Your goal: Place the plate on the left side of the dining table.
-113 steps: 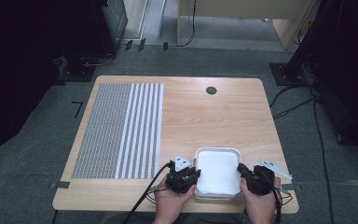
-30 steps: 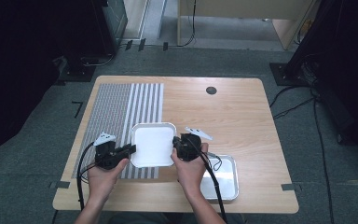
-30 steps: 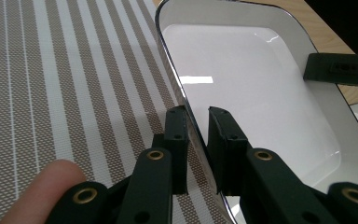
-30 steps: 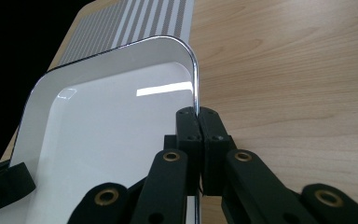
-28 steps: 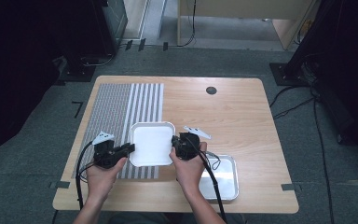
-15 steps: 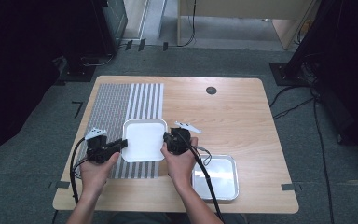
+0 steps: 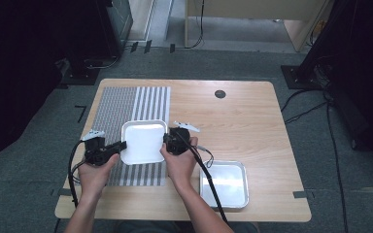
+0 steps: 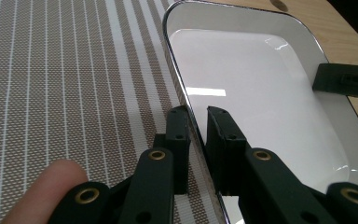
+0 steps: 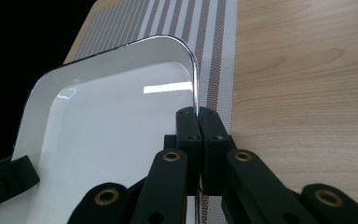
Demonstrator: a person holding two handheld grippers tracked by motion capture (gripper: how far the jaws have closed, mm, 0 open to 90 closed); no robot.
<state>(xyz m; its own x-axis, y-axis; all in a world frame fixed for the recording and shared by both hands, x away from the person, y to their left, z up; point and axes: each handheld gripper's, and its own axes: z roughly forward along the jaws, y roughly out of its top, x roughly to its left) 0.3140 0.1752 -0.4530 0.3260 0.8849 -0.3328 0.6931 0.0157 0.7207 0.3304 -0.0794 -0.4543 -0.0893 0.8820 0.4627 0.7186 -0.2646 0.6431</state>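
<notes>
White tray [image 7: 144,141] overhangs placemat's [image 7: 121,111] right edge.

The white tray [image 7: 144,142] is spanned between the left tool [image 7: 119,146] and the right tool [image 7: 166,141], both clamped on its rim, so the way straight between the hands is blocked. It sits over the striped mat [image 7: 121,109], whose far part lies bare. A metal tray [image 7: 225,184] occupies the near right corner of the desk [image 7: 252,116]. The far right half is open wood, with a small dark hole [image 7: 220,93] near the back edge.
</notes>
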